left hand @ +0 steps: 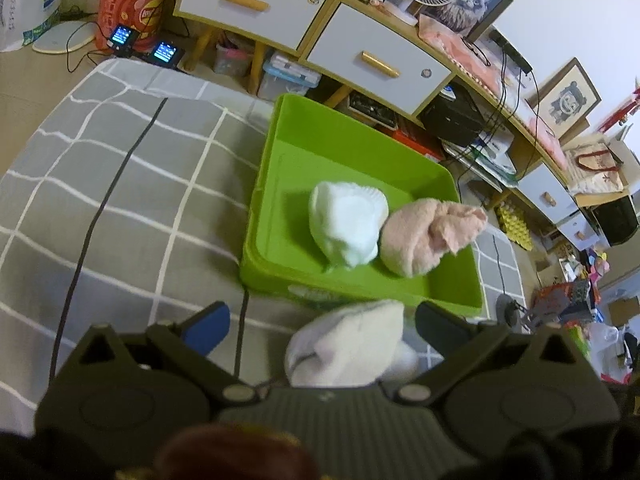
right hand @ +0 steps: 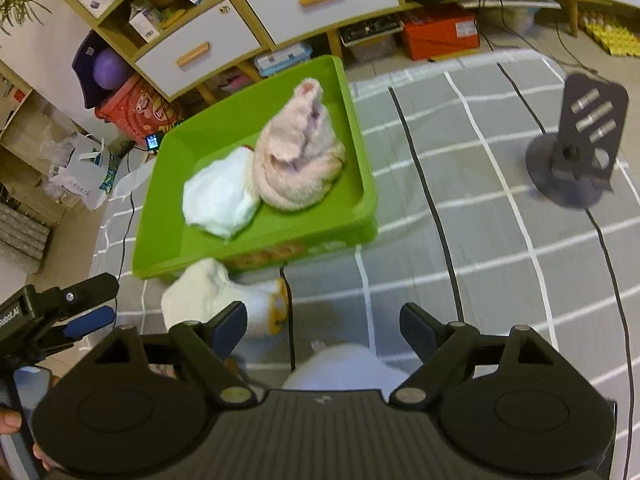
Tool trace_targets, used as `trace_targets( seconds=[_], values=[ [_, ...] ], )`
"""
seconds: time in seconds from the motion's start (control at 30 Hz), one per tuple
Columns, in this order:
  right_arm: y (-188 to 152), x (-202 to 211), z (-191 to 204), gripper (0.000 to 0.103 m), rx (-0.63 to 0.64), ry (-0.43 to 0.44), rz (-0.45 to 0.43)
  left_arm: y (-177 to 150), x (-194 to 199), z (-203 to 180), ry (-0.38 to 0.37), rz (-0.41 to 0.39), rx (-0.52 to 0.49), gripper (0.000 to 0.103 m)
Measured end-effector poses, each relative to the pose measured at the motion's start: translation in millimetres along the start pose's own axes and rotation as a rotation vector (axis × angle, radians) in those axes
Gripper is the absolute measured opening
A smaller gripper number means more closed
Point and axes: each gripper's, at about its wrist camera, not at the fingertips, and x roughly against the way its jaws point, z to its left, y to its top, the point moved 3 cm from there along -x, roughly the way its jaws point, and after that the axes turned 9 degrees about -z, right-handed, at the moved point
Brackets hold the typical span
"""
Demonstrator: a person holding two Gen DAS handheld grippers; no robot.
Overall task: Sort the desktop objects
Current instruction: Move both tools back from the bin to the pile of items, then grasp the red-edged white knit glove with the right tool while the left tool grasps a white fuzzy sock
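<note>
- Socks are what I am sorting: two rolled bundles already lie in the green tray (left hand: 264, 184), a white bundle (left hand: 346, 229) and a pink bundle (left hand: 424, 236), touching each other toward the tray's near side. The far half of the tray is bare.
- I judge they were set close together to leave that far half free for more.
- My left gripper (left hand: 320, 324) has its fingers spread, with a cream sock (left hand: 352, 344) lying between them just outside the tray's near wall; the pads do not press on it, so I call it released, not gripped.
- From the right wrist view the same cream sock (right hand: 218, 300) rests on the grey checked bed cover (right hand: 480, 240), touching the tray's front edge.
- My right gripper (right hand: 322, 328) also stands with fingers apart, and a pale bundle (right hand: 344, 364) sits low between them; I cannot tell whether it touches either pad.
- A black stand (right hand: 576, 152) sits well apart on the right, clear of the sorting.
- Next, I think, the cream sock goes over the wall into the tray.
</note>
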Motion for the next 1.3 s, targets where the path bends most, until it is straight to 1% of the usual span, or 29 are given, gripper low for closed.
trace_targets(
  seconds=[0.2,0.5,0.6,0.9,1.13,1.3],
  values=[
    [-11,6,-5,0.085,-0.006,0.000,0.029,-9,-1,-4,-0.001,0.029,-0.025,0.102],
    [-30,3,-12,0.085,-0.015,-0.018,0.083,-24,-14,-7,-0.001,0.089,-0.050,0.102],
    [-33,3,-14,0.088,-0.018,-0.021,0.089,-29,-19,-8,-0.005,0.106,-0.059,0.102],
    [-38,-6,-22,0.091,-0.017,-0.063,0.103,-37,-36,-10,-0.010,0.114,-0.097,0.102],
    [-40,-13,-24,0.095,-0.040,-0.054,0.125,-38,-45,-13,-0.015,0.118,-0.120,0.102],
    [-45,-20,-26,0.096,-0.076,-0.031,0.154,-40,-50,-14,-0.016,0.120,-0.124,0.102]
  ],
)
